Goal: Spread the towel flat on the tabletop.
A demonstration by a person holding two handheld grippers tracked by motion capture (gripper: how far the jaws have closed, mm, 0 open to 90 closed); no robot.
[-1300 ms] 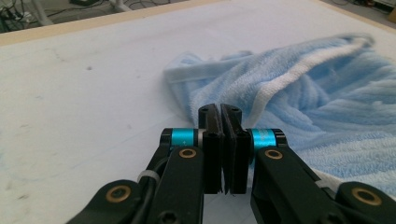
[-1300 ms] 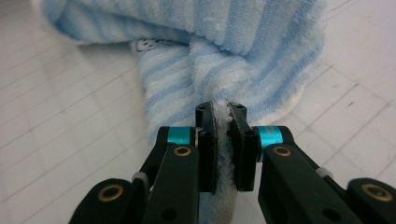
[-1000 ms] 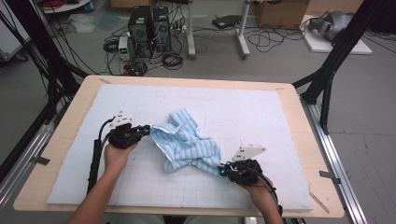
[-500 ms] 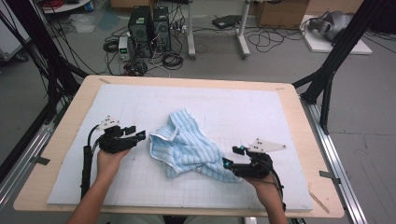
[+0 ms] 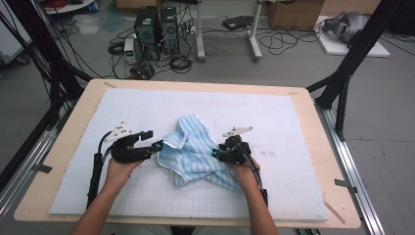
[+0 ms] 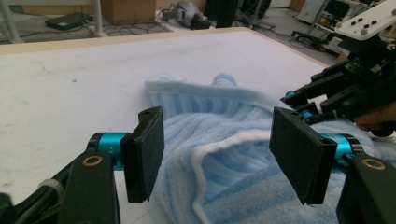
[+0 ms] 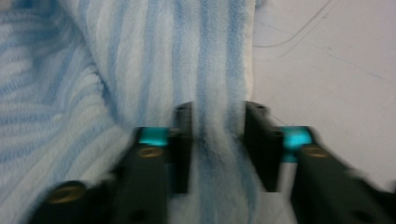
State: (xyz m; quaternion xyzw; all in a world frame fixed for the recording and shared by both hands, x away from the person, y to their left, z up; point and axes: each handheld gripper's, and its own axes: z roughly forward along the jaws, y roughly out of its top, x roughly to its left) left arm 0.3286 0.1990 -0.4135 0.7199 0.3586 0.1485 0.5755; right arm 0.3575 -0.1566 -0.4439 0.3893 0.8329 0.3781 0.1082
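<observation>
Black hand-held gripper with teal collars, brass screws, flat black pads; trailing black cable; bare forearms

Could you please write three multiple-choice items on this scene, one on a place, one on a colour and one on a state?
1. Where does the crumpled striped terry towel lie?
A. on the white padded mat between the two tools
B. on the floor beside the computers
C. hanging over the table's far edge

2. What colour are the towel's stripes?
A. red and white
B. light blue and white
C. green and grey

3. How do the left tool's jaws stand?
A. clamped shut on the towel
B. apart, with towel between them and untouched by the pads
C. shut on nothing

Answers: 1 A, the high view shows it on the mat, with the right tool at its right edge; 2 B, all views show pale blue and white bands; 3 B, the left gripper view shows a wide gap either side of the cloth.
</observation>
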